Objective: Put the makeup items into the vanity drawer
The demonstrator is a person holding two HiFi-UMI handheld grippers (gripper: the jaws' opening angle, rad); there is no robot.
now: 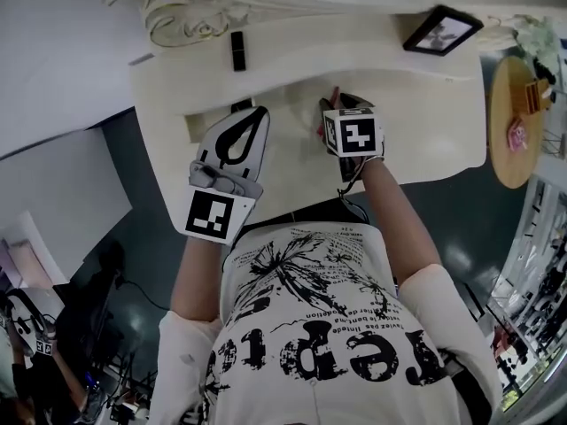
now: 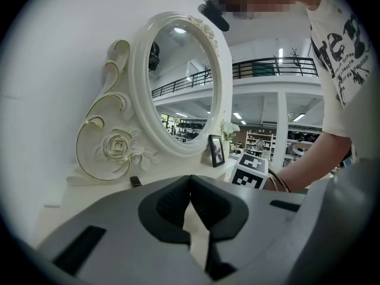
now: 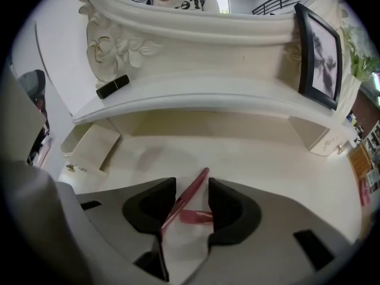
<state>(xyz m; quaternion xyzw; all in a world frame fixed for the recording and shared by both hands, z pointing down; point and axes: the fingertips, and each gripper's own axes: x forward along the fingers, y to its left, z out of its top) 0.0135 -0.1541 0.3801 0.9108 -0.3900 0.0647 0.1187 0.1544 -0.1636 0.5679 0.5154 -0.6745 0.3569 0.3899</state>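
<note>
Right tool (image 3: 192,184) straddles a pink pencil (image 3: 191,195) on the vanity surface (image 3: 267,159), jaws apart.

The pencil's long axis runs diagonally between the 2 jaws, its far end tipped right, and a short pink piece (image 3: 196,217) lies beside it; nothing is clamped. The open drawer (image 3: 89,148) sits left of this tool, so the carry should go leftward. The left tool (image 2: 190,180) is closed on nothing and is held near the drawer side. Only the right gripper view shows how the pencil lies. The head view hides most of it behind the marker cube, but it shows 1 black lipstick (image 1: 237,50) on the upper shelf, well apart from both tools.
</note>
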